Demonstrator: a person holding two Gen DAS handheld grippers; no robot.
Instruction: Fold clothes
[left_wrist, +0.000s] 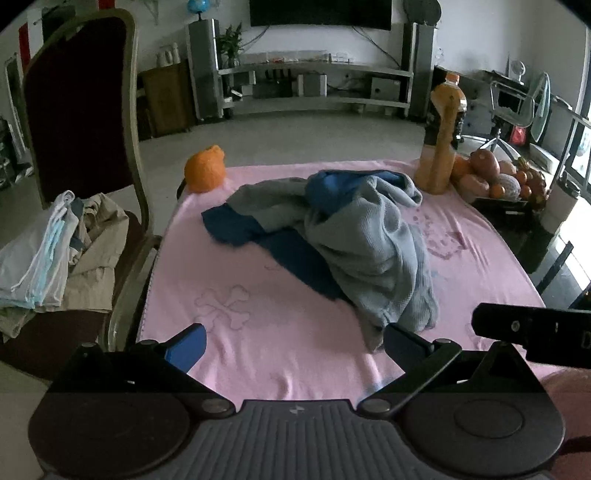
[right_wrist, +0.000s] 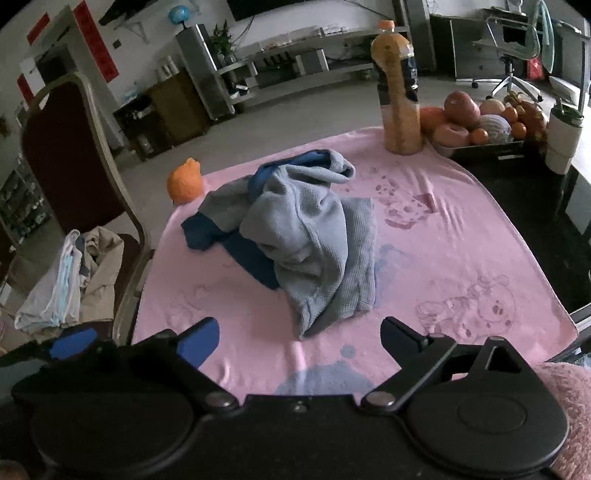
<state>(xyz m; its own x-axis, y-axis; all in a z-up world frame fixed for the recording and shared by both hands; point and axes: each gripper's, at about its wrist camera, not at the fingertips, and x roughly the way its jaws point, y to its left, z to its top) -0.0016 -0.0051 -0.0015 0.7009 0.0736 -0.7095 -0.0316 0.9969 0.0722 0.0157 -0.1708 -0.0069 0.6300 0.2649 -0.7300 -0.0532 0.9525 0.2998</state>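
Fingers above pink blanket, living room

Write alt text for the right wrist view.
A crumpled grey and blue garment lies heaped on a pink blanket, just beyond the open, empty right gripper. Behind it stand an orange drink bottle and a fruit tray; a chair with stacked clothes is at left.

Crumpled grey-and-blue garment, unfolded, heaped mid-desk on a pink blanket; dark blue panels spilling left, grey waffle knit bunched on top.
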